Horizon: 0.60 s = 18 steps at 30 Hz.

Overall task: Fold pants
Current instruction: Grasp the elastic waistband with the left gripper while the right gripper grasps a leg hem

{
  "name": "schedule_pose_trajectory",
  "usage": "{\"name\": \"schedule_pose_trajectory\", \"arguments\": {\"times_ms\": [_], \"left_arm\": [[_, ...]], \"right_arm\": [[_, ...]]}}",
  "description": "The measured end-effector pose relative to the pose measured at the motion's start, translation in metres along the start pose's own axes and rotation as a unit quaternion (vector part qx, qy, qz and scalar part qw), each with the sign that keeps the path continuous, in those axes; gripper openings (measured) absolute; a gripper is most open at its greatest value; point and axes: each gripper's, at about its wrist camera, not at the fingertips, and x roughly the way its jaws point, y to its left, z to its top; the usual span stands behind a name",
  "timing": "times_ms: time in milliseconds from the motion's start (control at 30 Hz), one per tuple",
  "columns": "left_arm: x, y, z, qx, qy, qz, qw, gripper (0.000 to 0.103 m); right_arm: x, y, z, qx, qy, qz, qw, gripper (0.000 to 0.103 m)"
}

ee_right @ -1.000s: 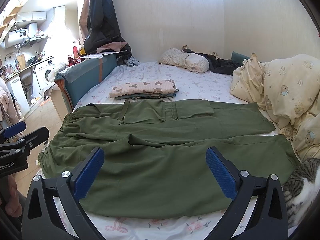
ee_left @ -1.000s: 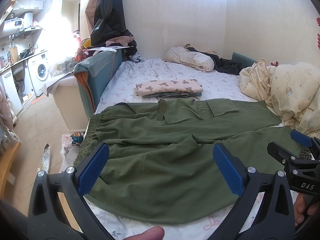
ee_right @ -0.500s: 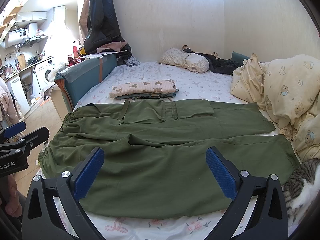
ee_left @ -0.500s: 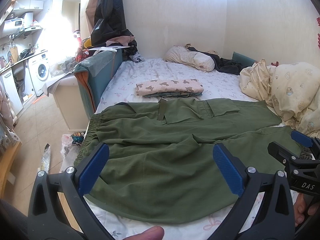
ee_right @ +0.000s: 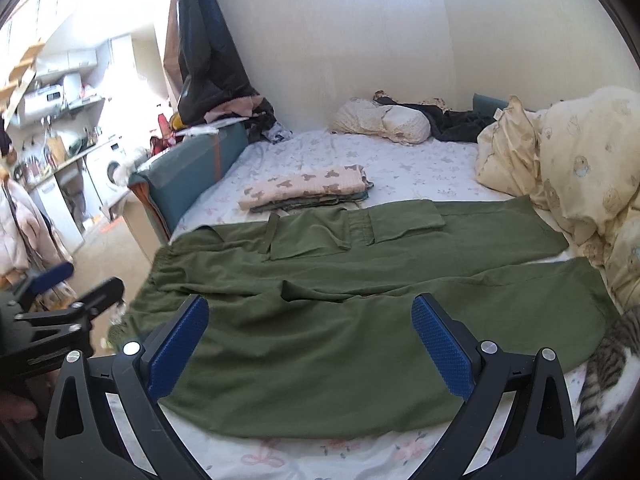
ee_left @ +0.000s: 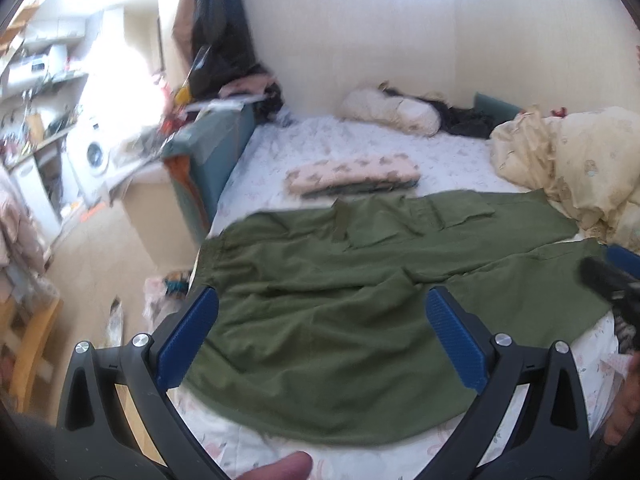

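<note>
Both cameras have shifted since half a second ago: left view now blurred and swung a bit, and in the right view the left gripper (ee_right: pixel 76 292) sits higher and further into frame than before. Pants (ee_right: pixel 360 304) have not moved: olive green, spread flat across the near part of the bed (ee_right: pixel 420 168), waistband toward the left edge, both legs running right, cargo pocket flaps up on the far leg. Left gripper (ee_left: pixel 320 336) jaws spread wide, nothing between them, hovering above the waist end of the pants, not touching. Right gripper (ee_right: pixel 312 344) likewise wide apart and empty, hovering over the near leg. Folded bear-print cloth (ee_right: pixel 308 188) lies just beyond the pants on the sheet. Cream duvet (ee_right: pixel 576 168) bunched at the right, touching the far leg's hem. Striped cat (ee_right: pixel 608 364) at the lower right edge beside the near leg's cuff. Pillow (ee_right: pixel 384 120) at the far end by the wall. Washing machine (ee_left: pixel 94 156) off to the left.
</note>
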Motion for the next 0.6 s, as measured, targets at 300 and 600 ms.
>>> {"name": "schedule_pose_trajectory", "arguments": {"times_ms": [300,600], "left_arm": [[0.055,0.122,-0.007,-0.115,0.15,0.134,0.9726,0.092],[0.124,0.198,-0.094,-0.333,0.262,0.112,0.8989,0.064]], "right_arm": [[-0.041,-0.029,0.005,0.015,-0.038,-0.032,0.999,0.103],[-0.043,-0.079,0.017,0.151,-0.045,0.003,0.988,0.103]]}}
